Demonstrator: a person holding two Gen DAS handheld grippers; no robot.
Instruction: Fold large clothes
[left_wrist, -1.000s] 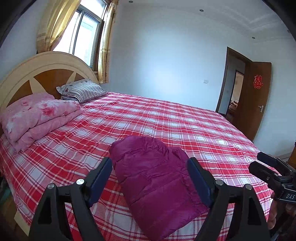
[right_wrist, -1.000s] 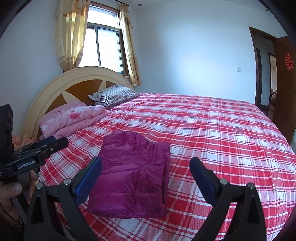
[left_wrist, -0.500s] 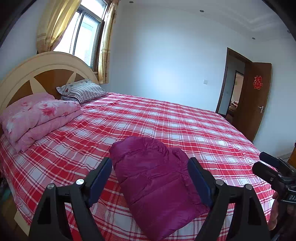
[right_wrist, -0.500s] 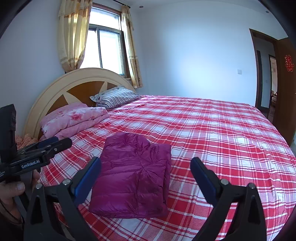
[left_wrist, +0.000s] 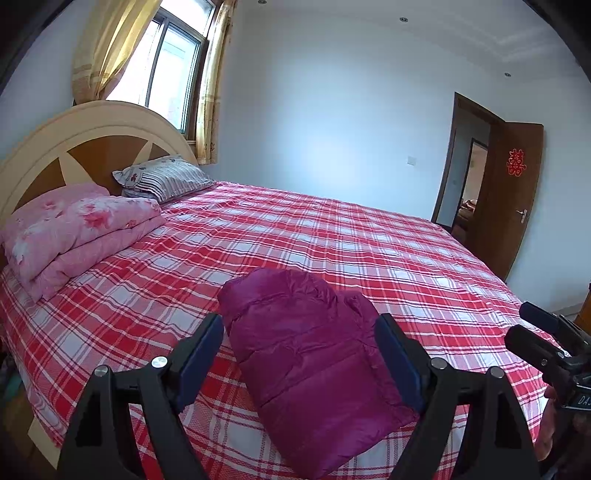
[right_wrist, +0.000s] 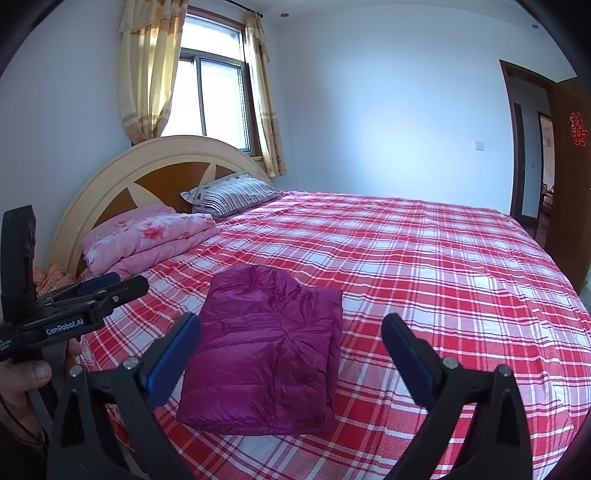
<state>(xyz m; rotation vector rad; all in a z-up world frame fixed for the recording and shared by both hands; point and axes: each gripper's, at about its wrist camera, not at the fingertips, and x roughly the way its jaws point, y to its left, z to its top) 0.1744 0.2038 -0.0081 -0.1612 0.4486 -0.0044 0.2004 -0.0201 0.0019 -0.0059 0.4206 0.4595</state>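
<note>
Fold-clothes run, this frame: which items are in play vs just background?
In play:
purple puffer jacket, folded on the bed
left gripper, open
right gripper, open

Background:
pink quilt
striped pillow
plaid bedsheet
headboard
door

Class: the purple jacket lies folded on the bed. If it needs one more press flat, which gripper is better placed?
Left, probably: the left gripper frames the jacket between open fingers; the right gripper points beside it.

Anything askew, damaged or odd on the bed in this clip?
Nothing stands out. The purple jacket lies folded into a compact, fairly even rectangle on the plaid sheet. Both grippers, left and right, hang clear of it, jaws open.
</note>
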